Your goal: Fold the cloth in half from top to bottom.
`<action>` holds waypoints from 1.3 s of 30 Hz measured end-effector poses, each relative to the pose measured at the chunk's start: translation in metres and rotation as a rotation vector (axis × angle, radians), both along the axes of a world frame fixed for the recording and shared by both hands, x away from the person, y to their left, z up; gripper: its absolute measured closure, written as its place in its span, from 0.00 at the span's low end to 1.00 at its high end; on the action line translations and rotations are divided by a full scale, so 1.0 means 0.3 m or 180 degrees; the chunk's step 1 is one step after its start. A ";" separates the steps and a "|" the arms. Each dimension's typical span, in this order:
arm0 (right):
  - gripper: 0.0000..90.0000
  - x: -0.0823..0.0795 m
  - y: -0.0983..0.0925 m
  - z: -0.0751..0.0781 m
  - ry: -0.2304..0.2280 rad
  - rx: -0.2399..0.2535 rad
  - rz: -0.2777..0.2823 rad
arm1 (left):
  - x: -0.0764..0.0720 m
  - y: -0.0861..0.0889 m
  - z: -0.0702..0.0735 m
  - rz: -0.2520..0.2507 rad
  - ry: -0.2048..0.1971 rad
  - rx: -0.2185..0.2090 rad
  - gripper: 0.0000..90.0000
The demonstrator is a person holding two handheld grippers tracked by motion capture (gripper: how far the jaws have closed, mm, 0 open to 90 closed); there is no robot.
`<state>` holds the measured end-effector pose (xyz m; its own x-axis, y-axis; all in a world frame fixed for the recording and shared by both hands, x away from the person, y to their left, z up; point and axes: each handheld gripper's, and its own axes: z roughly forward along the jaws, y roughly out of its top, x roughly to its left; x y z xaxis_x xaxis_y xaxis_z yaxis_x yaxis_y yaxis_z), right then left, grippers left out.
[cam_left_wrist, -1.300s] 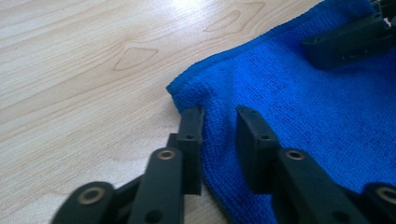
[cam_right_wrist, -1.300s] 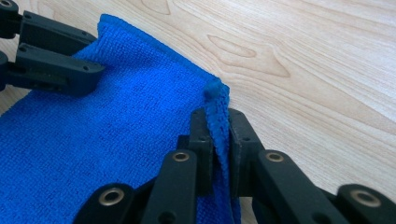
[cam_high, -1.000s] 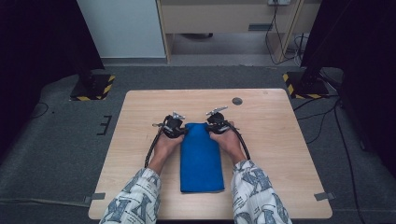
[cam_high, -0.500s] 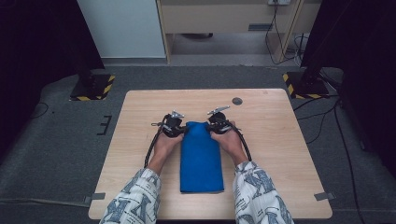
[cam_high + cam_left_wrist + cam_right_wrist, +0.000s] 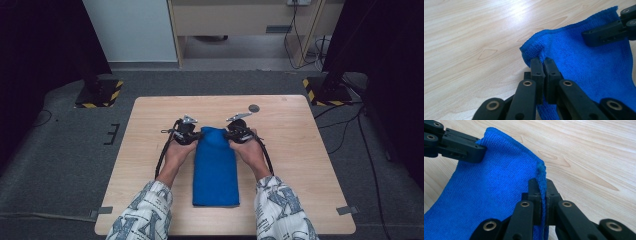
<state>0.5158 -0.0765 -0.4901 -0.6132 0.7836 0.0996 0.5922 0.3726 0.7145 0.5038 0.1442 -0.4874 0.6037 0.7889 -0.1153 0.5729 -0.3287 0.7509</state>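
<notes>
— Where is the cloth against the fingers?

— Its far end is pinched at both corners. The left gripper clamps the left corner between its pads; the right gripper clamps the right corner's hem.

— And the rest?

— It trails back from the fingers, flat on the table, between the person's forearms.

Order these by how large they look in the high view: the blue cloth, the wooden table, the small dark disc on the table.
1. wooden table, the largest by far.
2. blue cloth, a long folded strip on it.
3. small dark disc, tiny, near the far edge.
</notes>
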 end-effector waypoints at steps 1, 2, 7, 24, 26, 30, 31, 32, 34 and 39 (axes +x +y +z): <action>0.97 -0.007 -0.004 0.007 -0.0011 -0.0004 -0.0007 | -0.003 -0.003 0.007 -0.0005 -0.0013 0.0000 0.98; 0.97 -0.007 -0.004 0.007 -0.0011 -0.0004 -0.0007 | -0.005 -0.006 0.013 -0.0008 -0.0027 -0.0011 0.98; 0.97 -0.024 -0.009 0.024 -0.0044 -0.0002 -0.0002 | -0.016 -0.018 0.038 -0.0035 -0.0073 -0.0007 0.98; 0.97 -0.064 -0.033 0.084 -0.0153 0.0073 -0.0042 | -0.052 -0.027 0.105 -0.0068 -0.0201 0.0006 0.98; 0.97 -0.074 -0.034 0.100 -0.0175 0.0085 -0.0047 | -0.057 -0.027 0.115 -0.0065 -0.0218 -0.0003 0.98; 0.97 -0.081 -0.035 0.117 -0.0205 0.0095 -0.0040 | -0.064 -0.029 0.135 -0.0062 -0.0248 -0.0007 0.98; 0.97 -0.084 -0.037 0.126 -0.0215 0.0090 -0.0032 | -0.065 -0.031 0.142 -0.0065 -0.0261 -0.0007 0.98; 0.97 -0.085 -0.037 0.129 -0.0218 0.0092 -0.0042 | -0.065 -0.032 0.143 -0.0063 -0.0266 -0.0010 0.98; 0.97 -0.084 -0.038 0.132 -0.0231 0.0082 -0.0037 | -0.065 -0.034 0.143 -0.0063 -0.0272 -0.0012 0.98; 0.97 -0.068 -0.038 0.134 -0.0232 0.0092 -0.0042 | -0.052 -0.027 0.133 -0.0053 -0.0271 -0.0018 0.98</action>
